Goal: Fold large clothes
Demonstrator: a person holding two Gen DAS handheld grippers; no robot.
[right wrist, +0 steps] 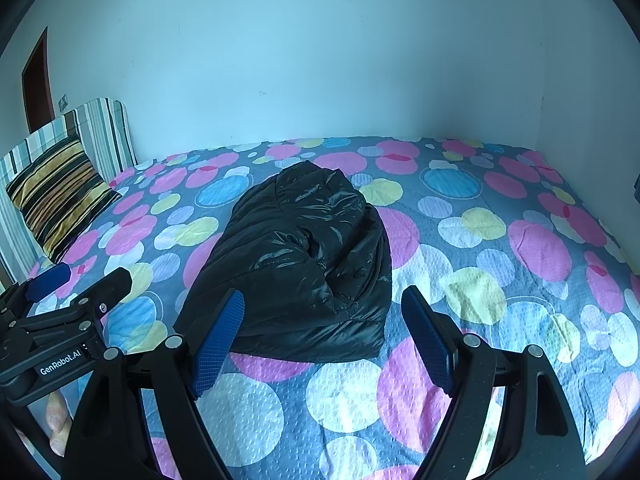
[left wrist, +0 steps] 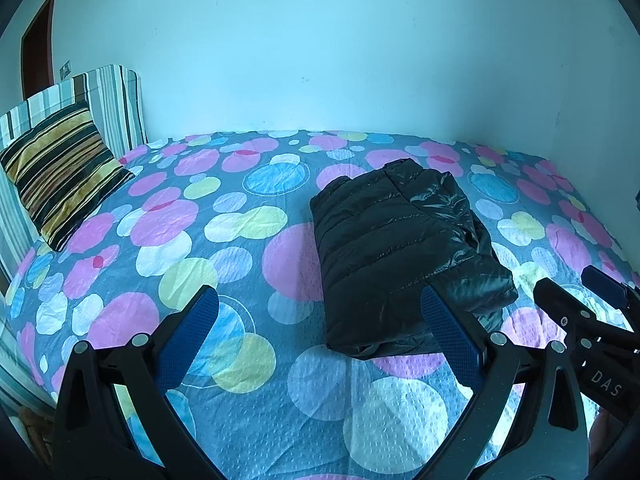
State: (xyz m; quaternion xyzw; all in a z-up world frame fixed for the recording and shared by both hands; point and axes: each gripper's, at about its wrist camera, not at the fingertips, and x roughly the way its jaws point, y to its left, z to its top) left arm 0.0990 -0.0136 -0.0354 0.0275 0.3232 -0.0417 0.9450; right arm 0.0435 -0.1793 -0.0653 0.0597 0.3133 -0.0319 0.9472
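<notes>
Folded black puffer jacket (left wrist: 404,256) lying on the bed (left wrist: 240,240), just beyond both grippers. Left gripper (left wrist: 320,316) and right gripper (right wrist: 322,316): jaws wide, holding nothing. The left view shows the jacket's quilted flat side; the right view shows its rumpled glossy side. A striped pillow (left wrist: 60,172) leans at the bed's head. The jacket's underside is hidden.

A home bedroom: a wide bed (left wrist: 248,360) under a bedspread printed with pink, blue and yellow circles fills the room, pushed against a plain pale wall (left wrist: 320,40). A striped cushion (left wrist: 60,172) leans on the striped padded headboard (left wrist: 114,100), near a dark doorway (left wrist: 38,44).
</notes>
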